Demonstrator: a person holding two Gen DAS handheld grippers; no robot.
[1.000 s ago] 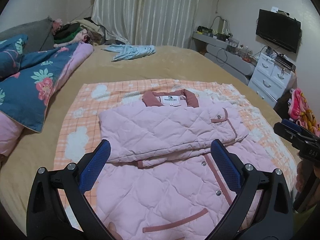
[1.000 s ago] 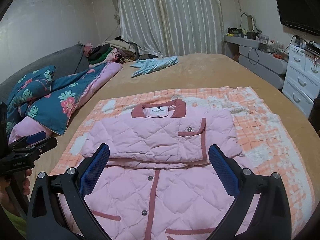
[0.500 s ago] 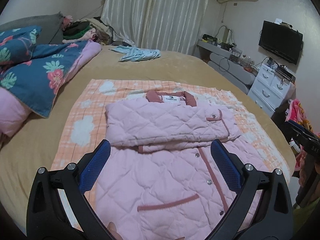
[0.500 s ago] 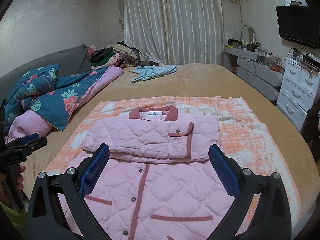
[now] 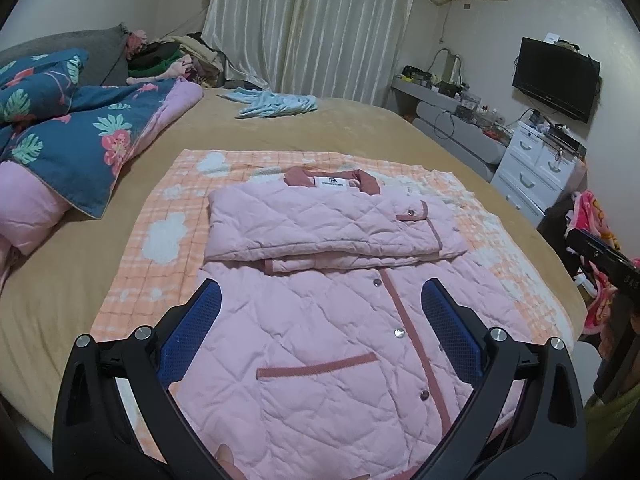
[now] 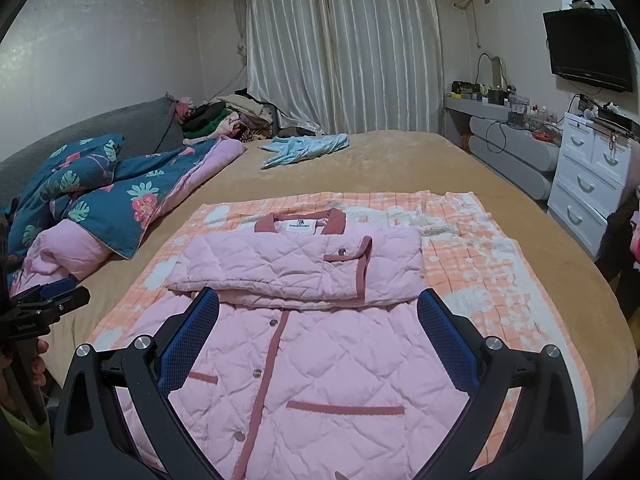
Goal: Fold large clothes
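Your pink quilted jacket (image 5: 320, 344) lies flat, front side up, on the orange checked blanket (image 5: 160, 236), which is spread over the tan bed (image 5: 360, 132). The jacket's darker pink collar (image 6: 296, 222) points toward the curtains (image 6: 344, 44), and both sleeves are folded across the chest in a thick band just below that collar. The snap placket runs down the jacket's middle toward you, with a trimmed pocket slit on either side of it.

Your left gripper (image 5: 320, 304) hangs above the jacket's lower half, its jaws spread wide with nothing between the blue pads (image 5: 192, 332). Your right gripper (image 6: 318, 314) hangs over the same lower half, jaws equally wide and empty. Neither one touches the fabric. In the right wrist view the left gripper shows at the jacket's left, off the blanket's edge, with your fingers wrapped around its handle. In the left wrist view the right gripper sits at the jacket's right, past the blanket.

Left of the jacket, a blue floral quilt (image 6: 100, 196) is heaped on the bed. Beyond the jacket, nearer the curtains, a light blue garment (image 6: 304, 148) lies crumpled. To the jacket's right, off the bed, stands a white drawer unit (image 6: 588, 176).
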